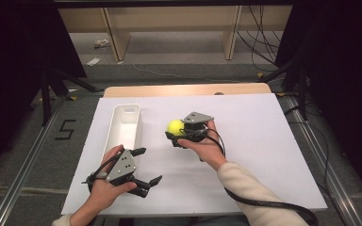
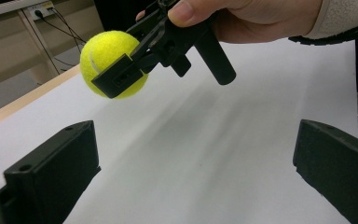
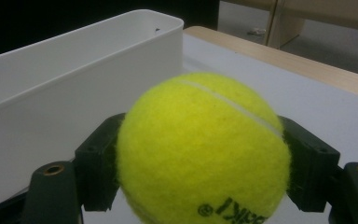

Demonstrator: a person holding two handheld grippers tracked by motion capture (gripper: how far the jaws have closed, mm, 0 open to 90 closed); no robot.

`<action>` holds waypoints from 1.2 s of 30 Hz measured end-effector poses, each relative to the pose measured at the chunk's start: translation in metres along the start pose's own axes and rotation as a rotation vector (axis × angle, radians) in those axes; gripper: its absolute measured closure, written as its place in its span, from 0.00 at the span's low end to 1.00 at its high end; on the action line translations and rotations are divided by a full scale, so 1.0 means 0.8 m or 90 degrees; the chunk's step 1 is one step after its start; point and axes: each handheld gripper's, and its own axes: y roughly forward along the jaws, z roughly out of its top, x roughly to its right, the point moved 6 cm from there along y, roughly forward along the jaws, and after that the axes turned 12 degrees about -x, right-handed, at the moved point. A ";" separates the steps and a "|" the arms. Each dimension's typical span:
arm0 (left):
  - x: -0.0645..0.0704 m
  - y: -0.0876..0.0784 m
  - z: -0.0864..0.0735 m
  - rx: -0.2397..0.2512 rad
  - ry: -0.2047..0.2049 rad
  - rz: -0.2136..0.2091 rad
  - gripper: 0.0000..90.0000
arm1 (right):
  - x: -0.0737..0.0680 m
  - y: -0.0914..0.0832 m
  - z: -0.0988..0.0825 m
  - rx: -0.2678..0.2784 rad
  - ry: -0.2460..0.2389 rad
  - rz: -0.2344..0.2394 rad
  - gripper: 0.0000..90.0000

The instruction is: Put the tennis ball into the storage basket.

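Note:
A yellow tennis ball [image 1: 175, 126] is held just above the white table sheet, near its middle, with my right gripper [image 1: 175, 132] shut on it. In the right gripper view the ball [image 3: 204, 149] sits between the two black jaws, close to the side wall of a white bin [image 3: 74, 88]. The left gripper view shows the ball [image 2: 107, 58] clamped by the right gripper [image 2: 121, 77], raised off the sheet. My left gripper [image 1: 146, 165] is at the front left, jaws wide open with nothing between them [image 2: 196, 172]. The long white bin [image 1: 125, 125] lies left of the ball.
The white sheet [image 1: 254, 141] covers a wooden table [image 1: 188, 89]. Metal rails run along both sides on the floor. Wooden shelving legs and cables stand beyond the far edge. A black cable [image 1: 264, 202] trails from the right gripper over the front edge.

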 end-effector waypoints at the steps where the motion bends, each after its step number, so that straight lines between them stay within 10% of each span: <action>1: 0.000 0.000 0.000 0.000 -0.001 0.000 0.00 | 0.000 0.000 0.000 0.001 0.000 -0.001 0.29; 36: 0.000 0.001 -0.001 -0.005 0.002 -0.001 0.00 | -0.008 -0.011 0.015 0.023 -0.003 0.007 0.29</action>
